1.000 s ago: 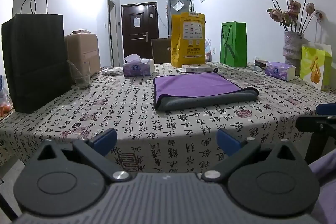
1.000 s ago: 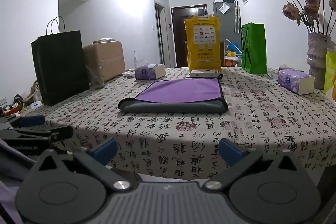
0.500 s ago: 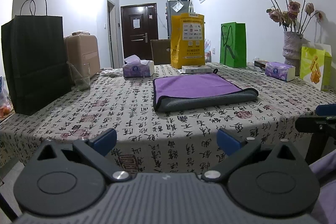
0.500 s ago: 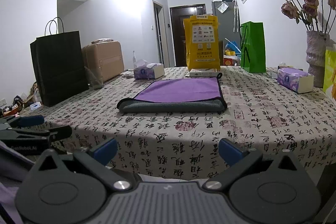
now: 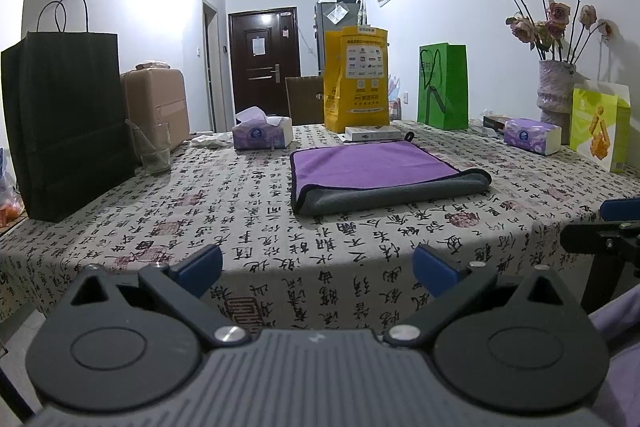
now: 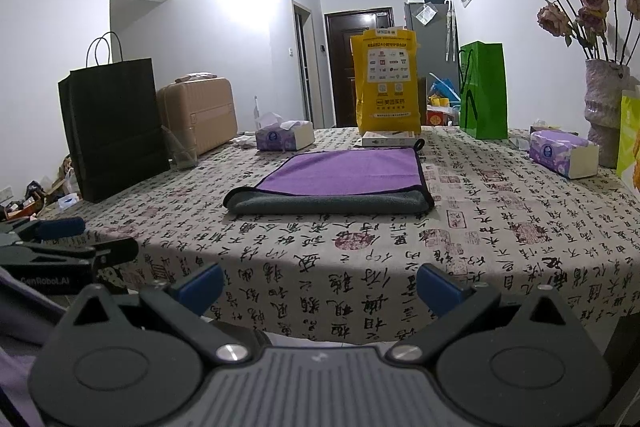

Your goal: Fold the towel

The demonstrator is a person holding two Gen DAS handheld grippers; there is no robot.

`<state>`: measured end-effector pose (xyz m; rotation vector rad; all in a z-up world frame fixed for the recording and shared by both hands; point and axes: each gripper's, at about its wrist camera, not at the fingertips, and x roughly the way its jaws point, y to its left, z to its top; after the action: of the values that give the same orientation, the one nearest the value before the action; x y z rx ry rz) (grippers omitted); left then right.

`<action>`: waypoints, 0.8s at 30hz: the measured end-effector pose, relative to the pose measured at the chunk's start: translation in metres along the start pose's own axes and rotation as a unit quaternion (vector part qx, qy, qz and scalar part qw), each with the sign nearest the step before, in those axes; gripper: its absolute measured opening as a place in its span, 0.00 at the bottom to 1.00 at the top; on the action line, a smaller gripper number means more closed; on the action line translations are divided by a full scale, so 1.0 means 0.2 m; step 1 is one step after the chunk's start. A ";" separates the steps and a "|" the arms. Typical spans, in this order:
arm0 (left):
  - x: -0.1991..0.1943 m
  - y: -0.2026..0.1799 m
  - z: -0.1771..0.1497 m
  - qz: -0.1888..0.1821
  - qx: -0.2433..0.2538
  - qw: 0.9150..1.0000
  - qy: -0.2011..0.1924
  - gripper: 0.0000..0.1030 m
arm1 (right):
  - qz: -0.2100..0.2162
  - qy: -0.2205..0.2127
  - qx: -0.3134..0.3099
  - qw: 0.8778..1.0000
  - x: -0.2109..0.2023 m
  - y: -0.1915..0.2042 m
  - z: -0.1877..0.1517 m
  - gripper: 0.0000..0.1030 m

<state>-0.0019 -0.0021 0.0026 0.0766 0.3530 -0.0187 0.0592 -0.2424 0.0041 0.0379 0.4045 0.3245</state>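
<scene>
A purple towel [image 5: 372, 165] with a grey underside lies folded flat on the middle of the table, its grey fold facing me; it also shows in the right wrist view [image 6: 340, 173]. My left gripper [image 5: 318, 269] is open and empty, held off the table's near edge, well short of the towel. My right gripper [image 6: 318, 285] is open and empty, also off the near edge. The right gripper shows at the right edge of the left wrist view [image 5: 604, 227], and the left gripper at the left edge of the right wrist view [image 6: 60, 247].
The table has a calligraphy-print cloth [image 5: 248, 227]. On it stand a black paper bag [image 5: 64, 123], a glass [image 5: 152, 151], two tissue boxes [image 5: 262, 135] [image 5: 530, 135], a yellow bag [image 5: 356, 83], a green bag [image 5: 442, 91], a vase of flowers [image 5: 554, 95] and a flat white box [image 5: 372, 133].
Both grippers have shifted only slightly; the view sits a touch lower. The towel has not moved and both grippers stay open.
</scene>
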 end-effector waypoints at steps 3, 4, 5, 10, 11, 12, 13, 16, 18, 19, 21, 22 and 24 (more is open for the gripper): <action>0.00 0.00 0.00 0.000 0.000 1.000 0.000 1.00 | 0.000 0.000 0.000 1.000 0.00 0.00 0.00 1.00; 0.00 0.00 0.00 0.000 0.000 1.000 0.000 1.00 | 0.001 0.000 0.000 1.000 0.00 0.00 0.00 1.00; 0.00 0.00 0.00 0.000 0.000 1.000 0.000 1.00 | 0.001 0.000 0.000 1.000 0.00 0.00 0.00 1.00; 0.00 0.00 0.00 0.000 0.000 1.000 0.000 1.00 | 0.001 0.000 0.001 1.000 0.00 0.00 0.00 1.00; 0.00 0.00 0.00 0.000 0.000 1.000 0.000 1.00 | 0.001 0.000 0.001 1.000 0.00 0.00 0.00 1.00; 0.00 0.00 0.00 -0.001 0.000 1.000 0.000 1.00 | 0.001 0.001 0.001 1.000 0.00 0.00 0.00 1.00; 0.00 0.00 0.00 -0.001 0.000 1.000 0.000 1.00 | 0.002 0.001 0.001 1.000 0.00 0.00 0.00 1.00; 0.00 0.00 0.00 -0.002 0.000 1.000 0.001 1.00 | 0.003 0.000 0.001 1.000 0.00 0.00 -0.01 1.00; 0.00 0.00 -0.01 -0.002 0.001 1.000 0.002 1.00 | 0.005 -0.002 0.000 1.000 0.01 0.01 -0.01 1.00; 0.00 0.00 -0.01 -0.003 0.001 1.000 0.003 1.00 | 0.006 -0.002 -0.001 1.000 0.01 0.01 -0.01 1.00; 0.01 -0.01 -0.01 -0.003 0.001 1.000 0.003 1.00 | 0.005 0.001 -0.002 1.000 0.01 0.01 -0.01 0.99; 0.01 -0.01 -0.01 -0.003 0.002 1.000 0.004 1.00 | 0.006 0.002 -0.002 1.000 0.01 0.01 -0.02 0.99; 0.01 -0.01 -0.01 -0.003 0.002 1.000 0.004 1.00 | 0.006 0.001 -0.001 1.000 0.01 0.01 -0.02 0.99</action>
<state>-0.0018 -0.0031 -0.0006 0.0790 0.3606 -0.0245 0.0593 -0.2406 0.0007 0.0373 0.4064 0.3367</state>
